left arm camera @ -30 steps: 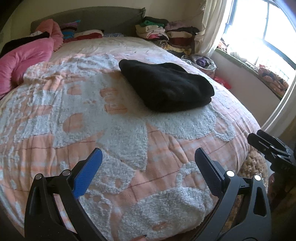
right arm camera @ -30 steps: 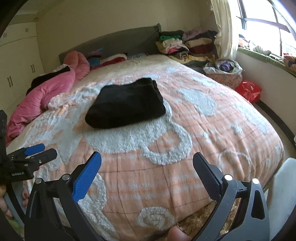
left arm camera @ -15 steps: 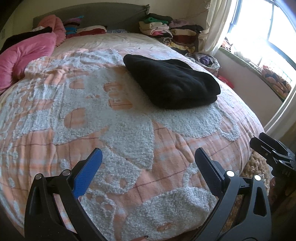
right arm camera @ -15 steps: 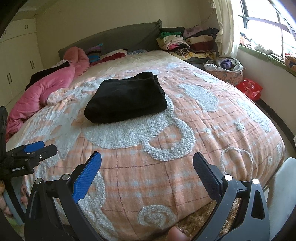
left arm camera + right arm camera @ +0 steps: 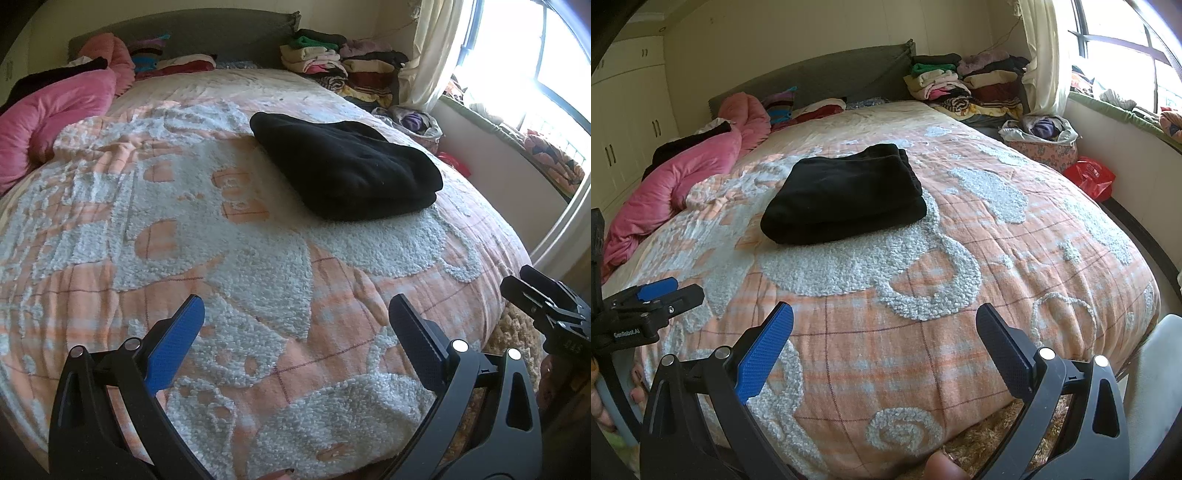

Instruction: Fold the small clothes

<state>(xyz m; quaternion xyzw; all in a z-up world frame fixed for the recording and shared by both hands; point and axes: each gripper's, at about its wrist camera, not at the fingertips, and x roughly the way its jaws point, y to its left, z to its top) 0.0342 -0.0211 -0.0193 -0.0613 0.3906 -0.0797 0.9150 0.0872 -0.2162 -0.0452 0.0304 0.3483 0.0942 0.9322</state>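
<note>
Clothes to be folded come down to one black garment, lying folded near the middle of the bed's orange-and-white blanket, well beyond both tools.

At the far left, white wardrobe doors line the wall, and a pink quilt lies bunched along the bed's left edge. A grey headboard stands at the far end. To its right rise stacks of folded clothes, then a basket of laundry, a red bag on the floor, and a bright window behind a pale curtain.

Glare washes out the window. The bed's near edge is cut off behind the tool frames.

The garment is a thick, soft, dark rectangle with layered edges; its type cannot be told.

The left gripper and the right gripper both hang over the near edge with fingers spread wide, holding nothing.
</note>
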